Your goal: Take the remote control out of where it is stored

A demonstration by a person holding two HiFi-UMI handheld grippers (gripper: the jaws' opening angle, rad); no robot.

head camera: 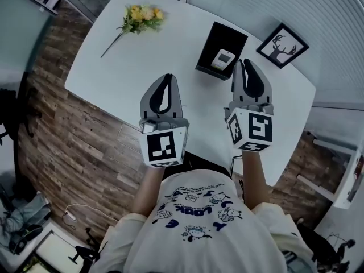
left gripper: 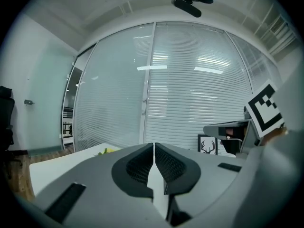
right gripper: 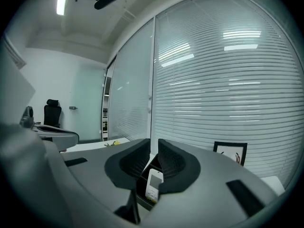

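Note:
A white remote control [head camera: 223, 57] lies in a black open box [head camera: 230, 37] at the far right of the white table [head camera: 142, 73]. My right gripper [head camera: 244, 66] hovers just short of the box, shut and empty, its tips pointing at the near right corner. In the right gripper view the remote control [right gripper: 153, 184] and the black box [right gripper: 142, 183] show beyond and below the right gripper [right gripper: 154, 145]. My left gripper [head camera: 165, 79] hangs over the middle of the table, also shut with nothing in it; in its own view the left gripper [left gripper: 154, 147] faces the window blinds.
A bunch of yellow flowers [head camera: 141, 17] lies at the table's far left. A framed deer picture [head camera: 282, 44] stands to the right of the box. Glass walls with blinds run behind the table. Wood floor borders the table on the left.

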